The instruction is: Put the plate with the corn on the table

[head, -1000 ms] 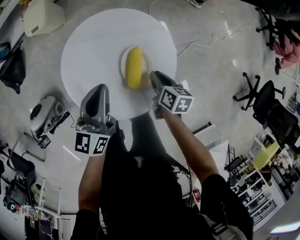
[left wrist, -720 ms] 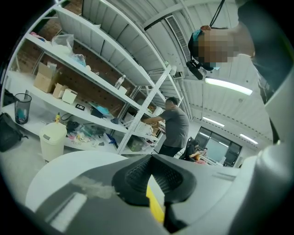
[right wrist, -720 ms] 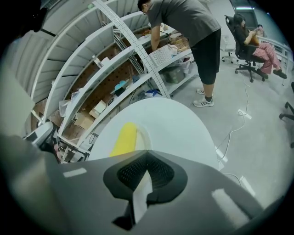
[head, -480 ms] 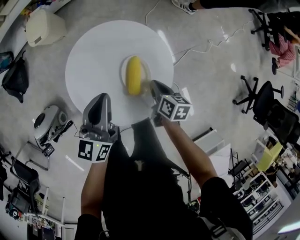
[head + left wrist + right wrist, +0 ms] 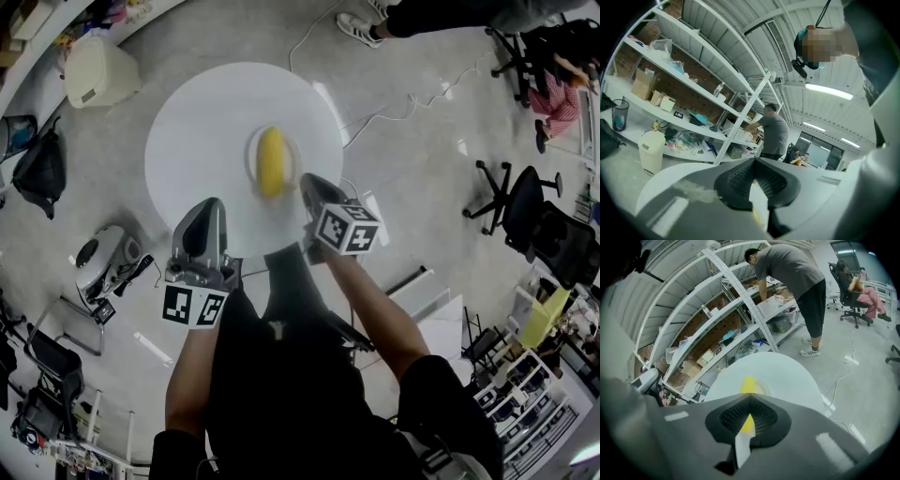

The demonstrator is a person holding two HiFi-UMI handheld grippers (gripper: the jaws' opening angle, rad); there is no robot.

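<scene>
Both jaws closed and empty, plate with corn set on the round white desk.
Right gripper [image 5: 749,399] jaws are pressed together, nothing between them, just beside the plate [image 5: 292,150] rim. Left gripper [image 5: 208,208] jaws are likewise shut, seen over the desk [image 5: 192,131] near edge. Corn [image 5: 271,160] is laid on the plate, mid-desk.

Yellow corn [image 5: 270,160] on a cream plate [image 5: 292,159], white tabletop [image 5: 197,131], grey floor [image 5: 422,187]; left gripper [image 5: 207,211] and right gripper [image 5: 314,186] grey, their cubes patterned in black-and-white squares
</scene>
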